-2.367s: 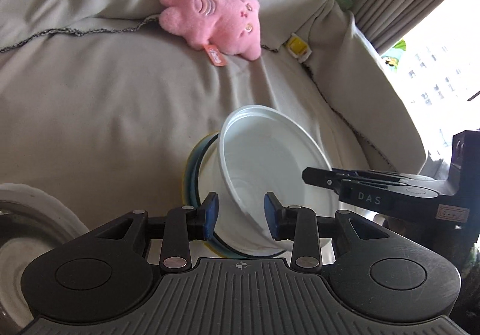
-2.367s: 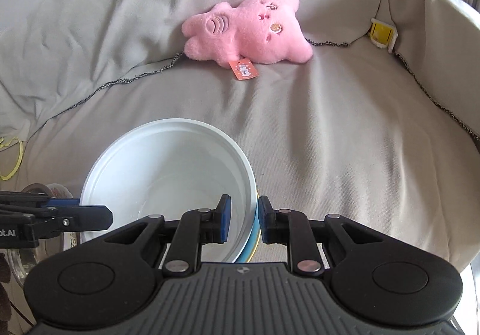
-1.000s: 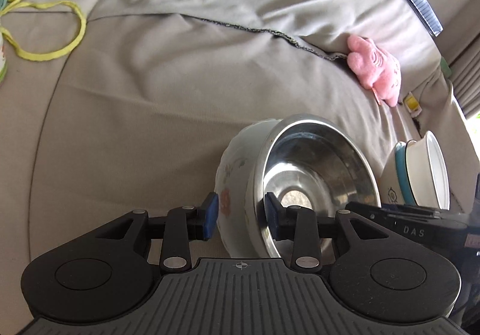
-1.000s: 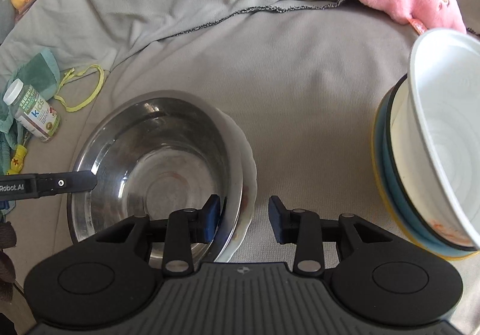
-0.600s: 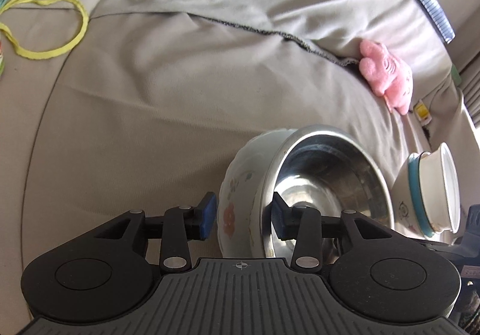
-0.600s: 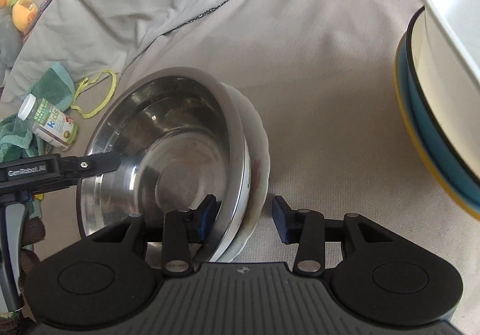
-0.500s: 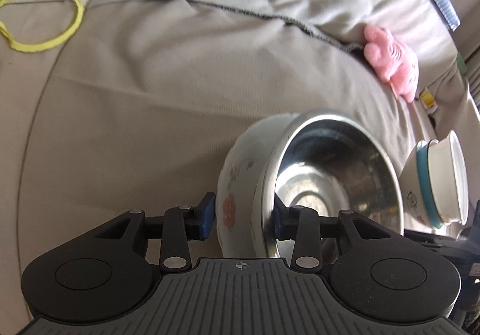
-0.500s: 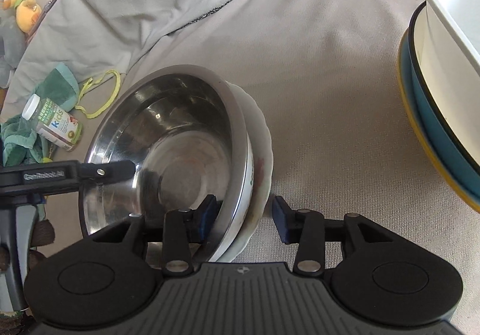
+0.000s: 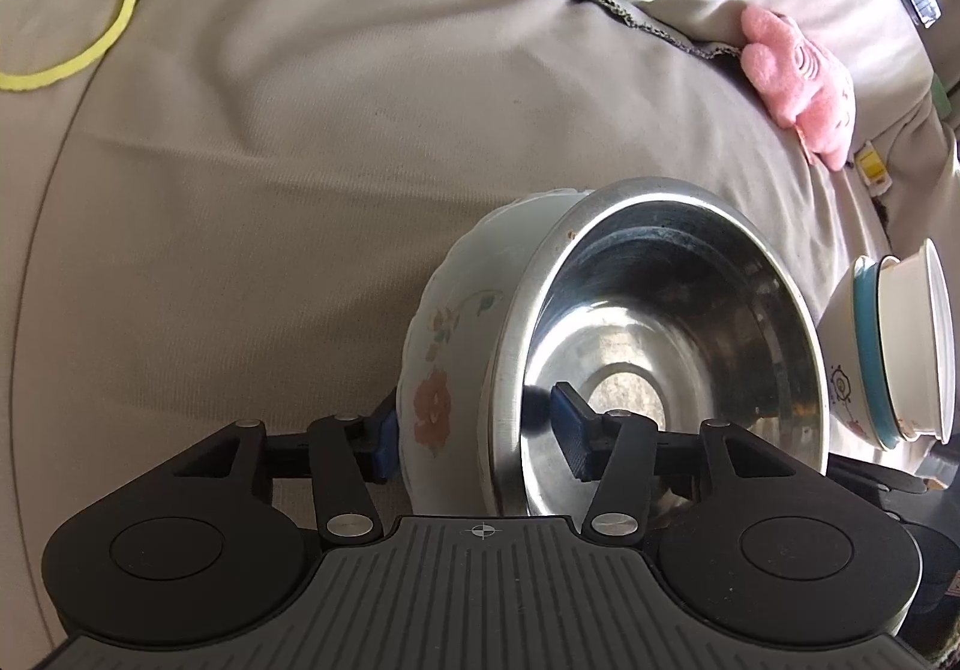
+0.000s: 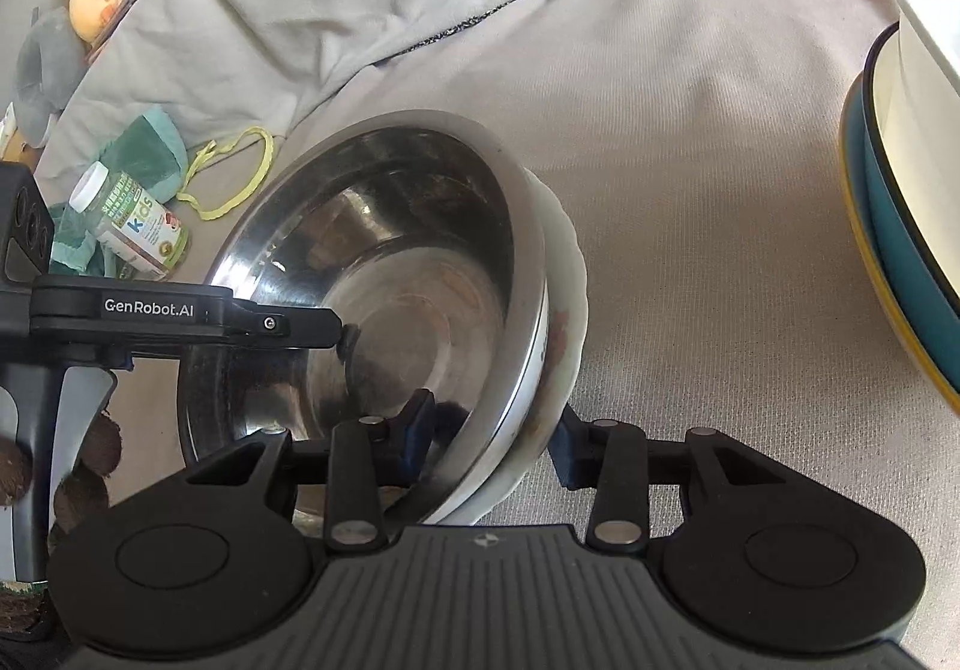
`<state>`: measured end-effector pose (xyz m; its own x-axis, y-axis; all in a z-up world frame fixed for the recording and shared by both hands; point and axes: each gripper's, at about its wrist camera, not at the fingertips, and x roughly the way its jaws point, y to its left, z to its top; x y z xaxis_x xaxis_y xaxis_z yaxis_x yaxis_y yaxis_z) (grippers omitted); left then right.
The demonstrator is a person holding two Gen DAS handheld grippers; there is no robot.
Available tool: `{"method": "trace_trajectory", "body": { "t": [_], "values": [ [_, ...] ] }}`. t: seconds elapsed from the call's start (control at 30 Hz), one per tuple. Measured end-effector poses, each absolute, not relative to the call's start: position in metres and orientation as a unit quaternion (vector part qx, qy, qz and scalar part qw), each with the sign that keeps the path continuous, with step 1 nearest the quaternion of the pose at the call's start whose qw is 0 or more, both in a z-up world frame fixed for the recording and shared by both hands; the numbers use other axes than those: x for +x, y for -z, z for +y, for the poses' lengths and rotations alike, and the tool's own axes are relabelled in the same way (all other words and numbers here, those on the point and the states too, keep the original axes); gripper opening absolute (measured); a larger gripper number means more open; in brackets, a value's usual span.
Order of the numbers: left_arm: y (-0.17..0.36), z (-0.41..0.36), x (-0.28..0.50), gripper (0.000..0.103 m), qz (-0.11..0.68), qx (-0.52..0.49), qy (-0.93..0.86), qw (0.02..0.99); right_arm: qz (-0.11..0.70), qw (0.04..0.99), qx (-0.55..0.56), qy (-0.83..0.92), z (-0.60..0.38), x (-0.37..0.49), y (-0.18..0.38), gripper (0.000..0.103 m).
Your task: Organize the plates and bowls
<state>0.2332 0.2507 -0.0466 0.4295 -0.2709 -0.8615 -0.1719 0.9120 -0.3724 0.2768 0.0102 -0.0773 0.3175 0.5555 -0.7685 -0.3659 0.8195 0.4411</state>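
My left gripper (image 9: 480,442) straddles the near rim of a steel bowl (image 9: 666,346) nested inside a floral bowl (image 9: 444,364): one blue pad sits outside the floral wall, the other inside the steel one. Whether the pads are pressing I cannot tell. My right gripper (image 10: 489,442) straddles the same pair from the opposite side, one finger inside the steel bowl (image 10: 390,298), the other outside the white rim of the floral bowl (image 10: 567,310), with a gap showing on the outer side, so it stands released. The left gripper's finger (image 10: 180,319) reaches in over the steel rim from the left in the right wrist view. Both nested bowls appear tilted, though whether that is the cameras' angle I cannot tell, and they rest on a grey cloth (image 9: 300,160) covering a sofa. A second stack (image 9: 888,352), a white bowl in a blue one in a patterned one, lies to the right, apart from the steel bowl. A pink plush (image 9: 798,88) lies far right, a yellow loop (image 9: 72,40) far left, and a vitamin bottle (image 10: 135,229) beside a green cloth (image 10: 141,154) at the left edge
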Motion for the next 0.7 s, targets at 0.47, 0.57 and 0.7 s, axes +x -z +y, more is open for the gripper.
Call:
{"method": "trace_trajectory", "body": {
  "t": [0.47, 0.57, 0.7],
  "values": [
    [0.047, 0.245, 0.260, 0.054, 0.521, -0.226, 0.051, 0.821, 0.502, 0.822, 0.102, -0.249, 0.002, 0.296, 0.072, 0.039],
    [0.047, 0.247, 0.259, 0.048, 0.530, -0.232, 0.040, 0.815, 0.502, 0.822, 0.100, -0.249, 0.001, 0.297, 0.071, 0.040],
    [0.029, 0.249, 0.248, 0.046, 0.520, -0.218, 0.040, 0.825, 0.474, 0.850, 0.050, -0.225, 0.006, 0.293, 0.057, 0.039]
  ]
}}
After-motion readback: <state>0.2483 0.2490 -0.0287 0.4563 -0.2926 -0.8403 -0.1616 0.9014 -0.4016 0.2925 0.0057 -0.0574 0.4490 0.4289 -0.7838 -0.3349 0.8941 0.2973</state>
